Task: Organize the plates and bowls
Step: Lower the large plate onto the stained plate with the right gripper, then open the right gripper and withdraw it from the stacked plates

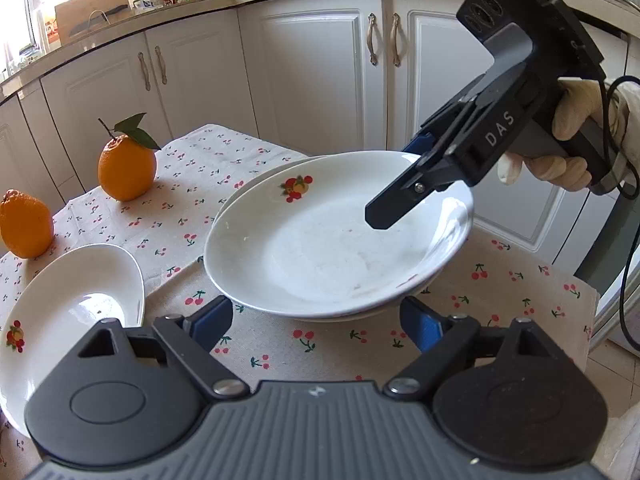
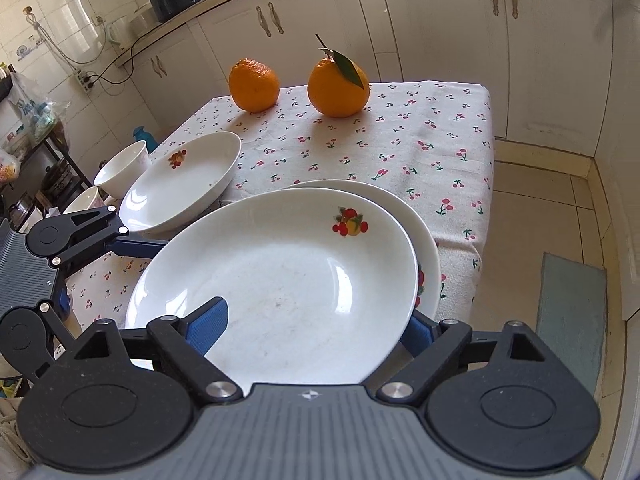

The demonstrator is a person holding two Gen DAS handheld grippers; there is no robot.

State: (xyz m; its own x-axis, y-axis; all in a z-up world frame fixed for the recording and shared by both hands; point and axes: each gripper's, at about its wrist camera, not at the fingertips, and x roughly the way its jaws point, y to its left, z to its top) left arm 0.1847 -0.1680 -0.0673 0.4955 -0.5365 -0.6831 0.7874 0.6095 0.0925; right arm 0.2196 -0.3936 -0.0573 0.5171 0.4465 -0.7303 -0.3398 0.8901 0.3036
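Observation:
A white deep plate with a fruit print (image 1: 320,248) (image 2: 280,280) sits on a second like plate (image 2: 424,232) on the cherry-print tablecloth. My right gripper (image 2: 316,328) straddles the top plate's near rim, one blue pad over it and one under; in the left wrist view (image 1: 404,184) it comes in from the right. The jaws look wide; grip unclear. My left gripper (image 1: 316,324) is open and empty just before the stack. A third white plate (image 1: 68,312) (image 2: 184,180) lies to the left.
Two oranges (image 1: 126,166) (image 1: 26,224) stand at the far side of the table (image 2: 440,128). Two white bowls (image 2: 124,168) (image 2: 86,200) stand beyond the third plate. White cabinets (image 1: 312,72) ring the table. The table edge lies close to the stack on the right.

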